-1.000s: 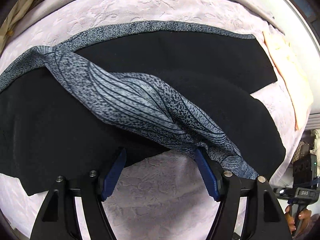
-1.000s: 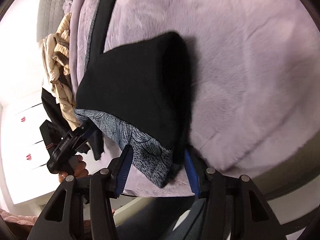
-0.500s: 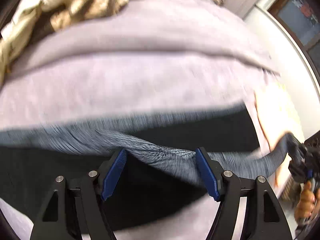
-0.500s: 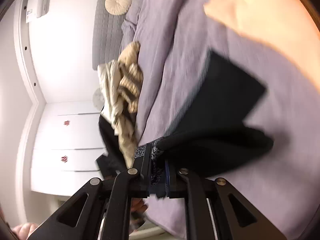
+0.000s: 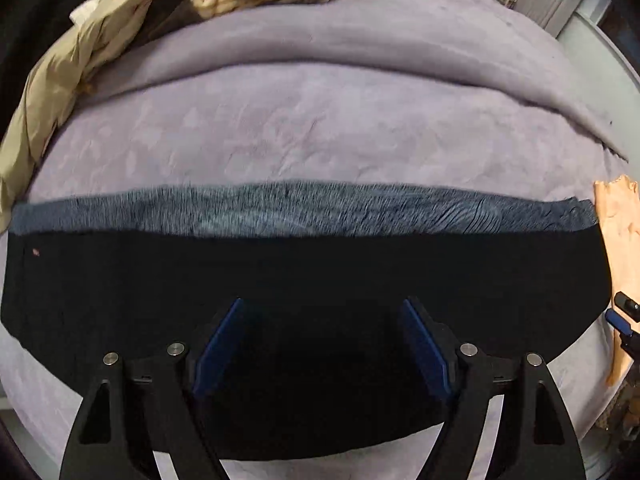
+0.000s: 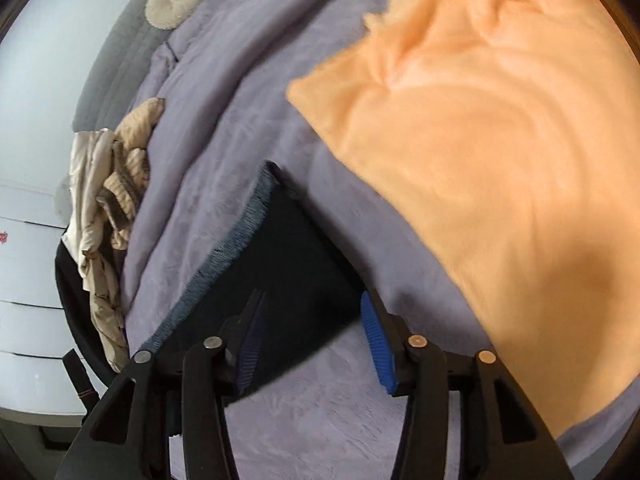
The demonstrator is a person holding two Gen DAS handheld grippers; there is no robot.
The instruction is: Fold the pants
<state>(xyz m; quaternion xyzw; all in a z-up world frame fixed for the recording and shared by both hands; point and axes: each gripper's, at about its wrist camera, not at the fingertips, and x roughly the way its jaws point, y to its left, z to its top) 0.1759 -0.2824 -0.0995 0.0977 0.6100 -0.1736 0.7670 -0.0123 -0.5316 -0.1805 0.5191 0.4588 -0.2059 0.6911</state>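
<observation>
Black pants with grey patterned edge, folded flat on the lilac bedspread. My left gripper and right gripper above them, jaws opening, gripping nothing. Peach cloth at 3 o'clock; beige clothes at 11.

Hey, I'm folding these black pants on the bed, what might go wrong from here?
The grey patterned edge peeks out along the far side of the black pants, so the layers may be misaligned. The peach cloth lies right beside the pants' end and could get snagged as the right hand-held gripper, jaws opening, moves.
</observation>
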